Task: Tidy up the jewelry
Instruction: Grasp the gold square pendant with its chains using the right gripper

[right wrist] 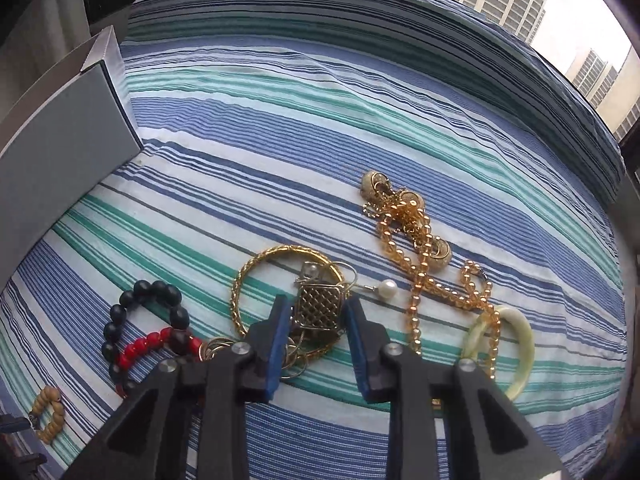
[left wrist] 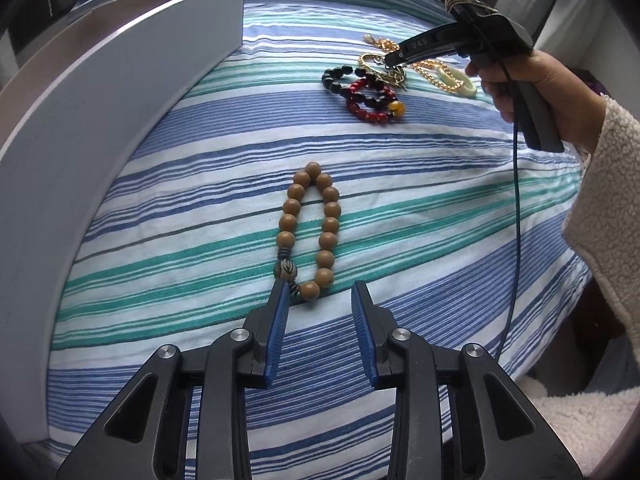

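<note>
A brown wooden bead bracelet [left wrist: 310, 232] lies stretched out on the striped cloth [left wrist: 420, 220]. My left gripper [left wrist: 320, 292] stands open at its near end, the left fingertip touching the knotted part. Farther right, my right gripper [right wrist: 317, 304] is low over a jewelry pile. A gold lattice pendant [right wrist: 320, 306] sits between its open jaws, and the pads stand close beside it. Around it lie a gold bangle [right wrist: 256, 268], a black bead bracelet [right wrist: 120, 320], a red bead bracelet [right wrist: 148, 344], a pearl [right wrist: 388, 290], a gold bead chain [right wrist: 416, 280] and a pale green ring [right wrist: 520, 344].
A grey box [left wrist: 80, 120] stands along the left edge of the cloth. A hand [left wrist: 540, 88] in a fleecy sleeve holds the right gripper [left wrist: 394, 62], and a blue cable [left wrist: 516, 220] hangs from it. Windows with tower blocks lie beyond the far edge.
</note>
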